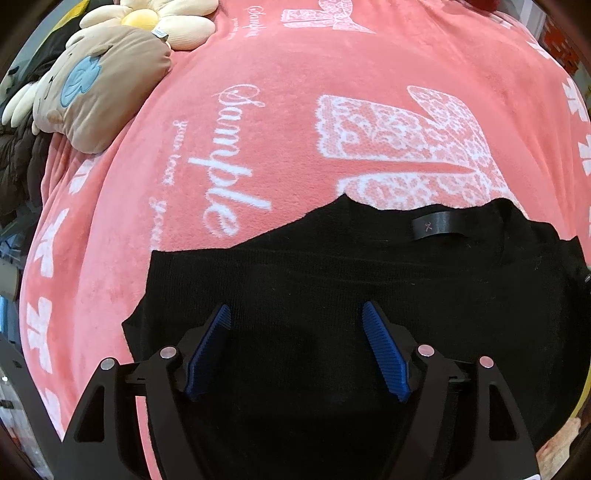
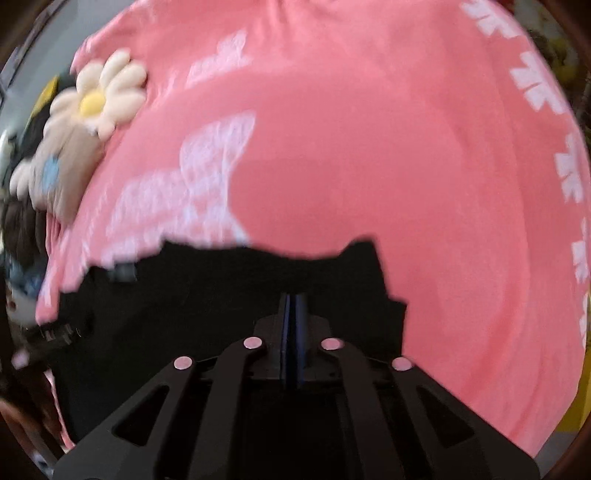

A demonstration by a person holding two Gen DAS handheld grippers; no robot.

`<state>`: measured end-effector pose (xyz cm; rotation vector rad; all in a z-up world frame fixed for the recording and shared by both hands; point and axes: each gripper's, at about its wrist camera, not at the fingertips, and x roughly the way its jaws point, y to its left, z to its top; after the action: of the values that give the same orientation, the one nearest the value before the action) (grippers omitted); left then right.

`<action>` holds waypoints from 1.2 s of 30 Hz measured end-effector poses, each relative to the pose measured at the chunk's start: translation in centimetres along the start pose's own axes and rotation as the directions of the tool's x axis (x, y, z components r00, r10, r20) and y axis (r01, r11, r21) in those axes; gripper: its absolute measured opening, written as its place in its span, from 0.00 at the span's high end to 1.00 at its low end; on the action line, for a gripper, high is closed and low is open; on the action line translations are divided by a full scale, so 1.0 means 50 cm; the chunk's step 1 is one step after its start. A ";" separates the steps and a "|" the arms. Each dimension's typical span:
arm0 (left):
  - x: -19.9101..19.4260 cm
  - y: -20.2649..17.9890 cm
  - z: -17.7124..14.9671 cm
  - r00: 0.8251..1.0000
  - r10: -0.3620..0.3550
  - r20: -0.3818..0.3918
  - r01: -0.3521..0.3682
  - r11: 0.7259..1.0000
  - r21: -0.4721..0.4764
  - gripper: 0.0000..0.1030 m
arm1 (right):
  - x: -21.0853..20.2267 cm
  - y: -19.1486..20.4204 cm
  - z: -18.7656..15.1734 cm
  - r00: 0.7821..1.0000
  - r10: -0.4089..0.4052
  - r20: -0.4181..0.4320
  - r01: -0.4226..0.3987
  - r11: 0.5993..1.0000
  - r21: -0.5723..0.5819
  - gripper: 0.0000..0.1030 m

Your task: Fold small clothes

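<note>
A black knit garment (image 1: pixel 332 280) lies on the pink blanket (image 1: pixel 295 122), its neck label (image 1: pixel 437 225) facing up at the far edge. My left gripper (image 1: pixel 297 325) hovers over the garment's near part, jaws wide open and empty. In the blurred right wrist view the same garment (image 2: pixel 184 314) fills the lower left. My right gripper (image 2: pixel 294 306) has its blue pads pressed together over the garment's right part; I cannot tell if cloth is pinched between them.
A beige plush pillow (image 1: pixel 99 88) and a flower cushion (image 1: pixel 162 18) lie at the blanket's far left; they also show in the right wrist view, the flower cushion (image 2: pixel 99 96) topmost. Dark clothes (image 1: pixel 18 162) hang off the left edge.
</note>
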<state>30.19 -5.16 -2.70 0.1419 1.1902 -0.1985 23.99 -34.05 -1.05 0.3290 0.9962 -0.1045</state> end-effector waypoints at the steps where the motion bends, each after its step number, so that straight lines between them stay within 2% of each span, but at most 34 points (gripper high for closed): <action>1: -0.005 0.003 0.000 1.000 -0.007 0.003 0.007 1.000 -0.012 0.31 | 0.004 0.011 0.002 1.000 0.012 -0.007 -0.012 1.000 -0.018 0.96; 3: -0.009 0.015 0.001 1.000 -0.015 0.015 0.016 0.999 -0.034 0.32 | 0.030 0.026 0.008 0.999 -0.041 -0.025 0.038 0.995 -0.091 0.97; 4: -0.007 0.023 0.002 1.000 0.000 0.018 0.001 0.999 -0.046 0.32 | 0.059 0.011 0.011 0.994 -0.101 -0.042 0.097 0.990 -0.104 0.97; 5: -0.001 0.036 0.007 1.000 0.018 0.020 -0.017 0.998 -0.061 0.31 | 0.073 -0.010 0.010 0.991 -0.125 -0.051 0.120 0.989 -0.089 1.00; 7: 0.008 0.069 0.018 1.000 0.007 0.027 -0.004 0.994 -0.113 0.29 | 0.073 -0.052 0.013 0.997 -0.071 -0.041 0.071 0.997 -0.012 1.00; 9: 0.019 0.097 0.027 0.999 -0.009 0.037 0.015 0.988 -0.154 0.28 | 0.053 -0.058 0.026 0.997 -0.068 -0.043 0.069 0.997 0.030 0.98; 11: 0.022 0.098 0.035 0.998 0.009 0.057 -0.001 0.991 -0.134 0.28 | 0.042 -0.042 0.022 0.998 -0.052 -0.028 0.052 0.999 -0.008 0.95; 13: 0.024 0.084 0.041 0.997 0.040 0.065 -0.034 0.995 -0.094 0.27 | 0.081 -0.033 0.012 0.992 -0.104 -0.067 0.098 0.991 -0.095 0.98; 15: 0.011 0.076 0.048 0.996 0.055 0.075 -0.050 0.996 -0.067 0.31 | 0.067 -0.046 0.018 0.994 -0.094 -0.047 0.091 0.994 -0.066 0.98; 18: -0.041 0.081 0.035 0.993 0.015 0.120 -0.005 0.997 -0.080 0.32 | -0.003 -0.053 0.017 0.997 -0.075 0.014 0.076 0.997 -0.033 0.93; 20: -0.074 0.091 0.009 0.990 0.007 0.141 0.005 0.997 -0.080 0.32 | -0.050 -0.062 -0.008 0.997 -0.070 0.020 0.070 0.997 -0.038 0.93; 23: -0.102 0.110 -0.056 0.991 0.010 0.135 -0.001 0.998 -0.069 0.32 | -0.082 -0.082 -0.058 0.998 -0.055 -0.007 0.055 0.998 -0.034 0.93; 29: -0.110 0.172 -0.233 0.999 -0.014 0.030 0.019 0.989 -0.146 0.32 | -0.118 -0.113 -0.185 0.994 -0.067 -0.087 0.069 0.998 0.014 0.92; 31: -0.107 0.184 -0.286 1.000 -0.026 -0.004 0.025 0.984 -0.176 0.32 | -0.122 -0.120 -0.216 0.992 -0.044 -0.117 0.049 0.998 0.045 0.92; 32: -0.106 0.188 -0.302 0.999 -0.038 -0.013 0.035 0.979 -0.200 0.32 | -0.122 -0.123 -0.234 0.990 -0.041 -0.136 0.048 0.997 0.053 0.92; 35: -0.096 0.213 -0.352 0.992 -0.123 -0.013 0.112 0.937 -0.330 0.32 | -0.124 -0.122 -0.265 0.986 -0.059 -0.157 0.067 0.997 0.044 0.89; 36: -0.096 0.215 -0.361 0.991 -0.136 0.003 0.128 0.929 -0.347 0.32 | -0.125 -0.121 -0.273 0.985 -0.065 -0.158 0.073 0.996 0.043 0.77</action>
<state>14.59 9.56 -4.78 -0.2472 1.2386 -0.1022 8.17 -35.82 -3.96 0.3511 1.1624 -0.1679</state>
